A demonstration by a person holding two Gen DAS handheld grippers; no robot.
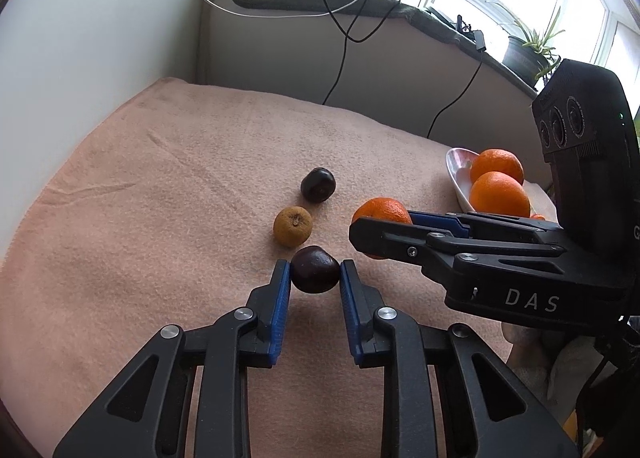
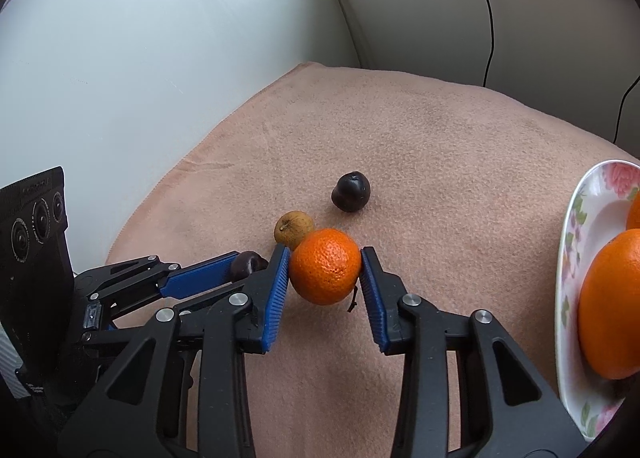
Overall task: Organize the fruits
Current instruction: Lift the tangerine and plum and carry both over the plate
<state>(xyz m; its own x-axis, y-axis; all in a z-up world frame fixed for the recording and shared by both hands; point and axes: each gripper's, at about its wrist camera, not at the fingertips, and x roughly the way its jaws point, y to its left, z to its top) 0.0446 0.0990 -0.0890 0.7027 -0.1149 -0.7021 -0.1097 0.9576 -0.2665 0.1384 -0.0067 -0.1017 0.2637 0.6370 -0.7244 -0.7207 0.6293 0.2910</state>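
Holding two oranges (image 1: 498, 177) in floral plate (image 2: 576, 225), left gripper (image 1: 315, 272) clamping dark plum (image 1: 315, 270), right gripper (image 2: 325, 270) clamping orange (image 2: 325, 272), brown fruit (image 1: 293, 226) and second plum (image 1: 318, 184) sitting behind on blanket (image 1: 160, 177).

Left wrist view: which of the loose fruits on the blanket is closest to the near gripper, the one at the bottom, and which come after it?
1. Dark plum, clamped between the left gripper pads.
2. Brownish fruit, just beyond, slightly left.
3. Second dark plum, farthest back.
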